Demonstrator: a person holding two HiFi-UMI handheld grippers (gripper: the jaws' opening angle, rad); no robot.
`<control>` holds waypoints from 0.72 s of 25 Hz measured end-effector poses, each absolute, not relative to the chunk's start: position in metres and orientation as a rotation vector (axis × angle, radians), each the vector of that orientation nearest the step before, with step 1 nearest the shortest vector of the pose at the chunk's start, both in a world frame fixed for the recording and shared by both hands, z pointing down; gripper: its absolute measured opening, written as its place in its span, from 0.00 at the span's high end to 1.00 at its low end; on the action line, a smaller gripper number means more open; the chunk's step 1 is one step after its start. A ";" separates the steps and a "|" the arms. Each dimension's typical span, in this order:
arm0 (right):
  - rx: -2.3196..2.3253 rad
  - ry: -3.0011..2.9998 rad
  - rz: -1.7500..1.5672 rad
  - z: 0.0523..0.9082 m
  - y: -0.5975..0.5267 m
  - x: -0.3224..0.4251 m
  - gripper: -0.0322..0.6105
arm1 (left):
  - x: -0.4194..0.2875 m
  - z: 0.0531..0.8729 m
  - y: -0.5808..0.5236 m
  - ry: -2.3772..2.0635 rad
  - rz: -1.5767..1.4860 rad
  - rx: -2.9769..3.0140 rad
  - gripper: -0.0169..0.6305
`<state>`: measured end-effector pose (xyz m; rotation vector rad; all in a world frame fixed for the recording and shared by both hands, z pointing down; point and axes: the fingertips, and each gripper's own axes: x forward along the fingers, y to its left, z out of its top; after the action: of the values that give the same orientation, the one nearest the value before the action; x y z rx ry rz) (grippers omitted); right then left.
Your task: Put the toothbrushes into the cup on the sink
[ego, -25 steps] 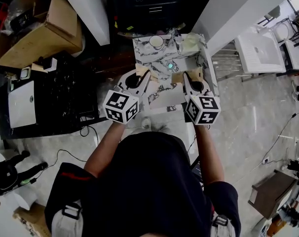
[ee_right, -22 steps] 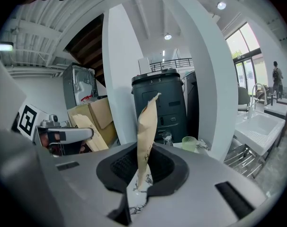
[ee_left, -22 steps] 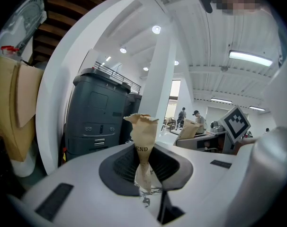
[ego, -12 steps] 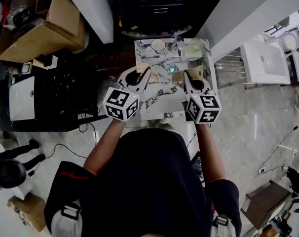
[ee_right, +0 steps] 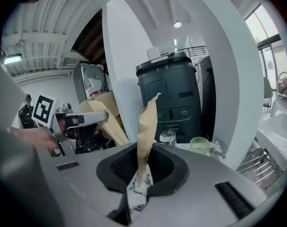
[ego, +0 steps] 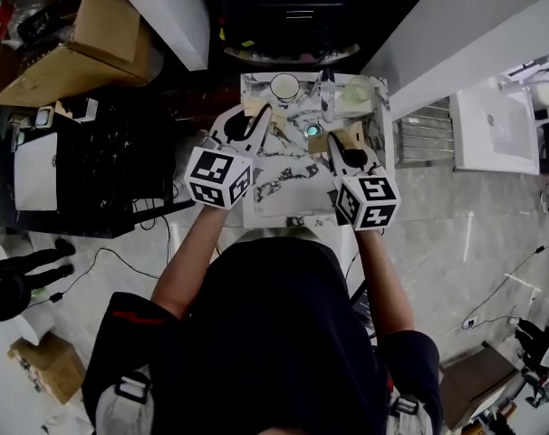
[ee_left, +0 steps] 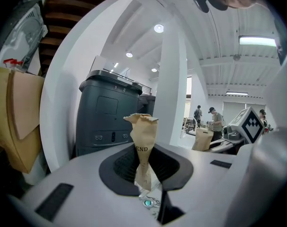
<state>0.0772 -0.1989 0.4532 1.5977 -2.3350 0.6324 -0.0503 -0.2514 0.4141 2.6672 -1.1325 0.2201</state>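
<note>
Each gripper is shut on a brown paper toothbrush packet held upright. In the left gripper view, the left gripper [ee_left: 144, 176] pinches its packet [ee_left: 142, 141] at the lower end. In the right gripper view, the right gripper [ee_right: 142, 176] clamps the other packet [ee_right: 147, 131] the same way. From the head view, the left gripper [ego: 254, 119] and its packet [ego: 253, 108] hover just left of a white cup [ego: 284, 86] at the back of the marble sink top [ego: 284, 193]. The right gripper [ego: 332, 145] and its packet [ego: 344, 138] hang below a pale green cup [ego: 354, 94].
A faucet [ego: 327, 87] stands between the two cups, with the drain [ego: 312, 130] in front of it. A dark grey bin [ee_right: 169, 98] sits behind the sink. Cardboard boxes [ego: 71, 43] and a black rack [ego: 111, 170] lie to the left, a white basin [ego: 496, 130] to the right.
Both grippers have moved a little farther over the sink top toward the cups, the left one more. Each still holds its packet.
</note>
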 end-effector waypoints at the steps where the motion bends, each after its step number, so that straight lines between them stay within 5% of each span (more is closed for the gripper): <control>1: 1.588 -2.335 0.642 0.456 -0.201 0.078 0.86 | -0.049 0.413 -0.259 -1.146 0.219 2.669 0.88; 18: 1.507 -2.313 0.738 0.492 -0.219 0.093 0.86 | -0.032 0.449 -0.339 -1.277 0.296 2.646 0.88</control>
<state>0.0931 -0.2186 0.4915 1.5072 -2.3128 0.7377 -0.0317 -0.3386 0.4495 2.6458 -1.2774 0.2963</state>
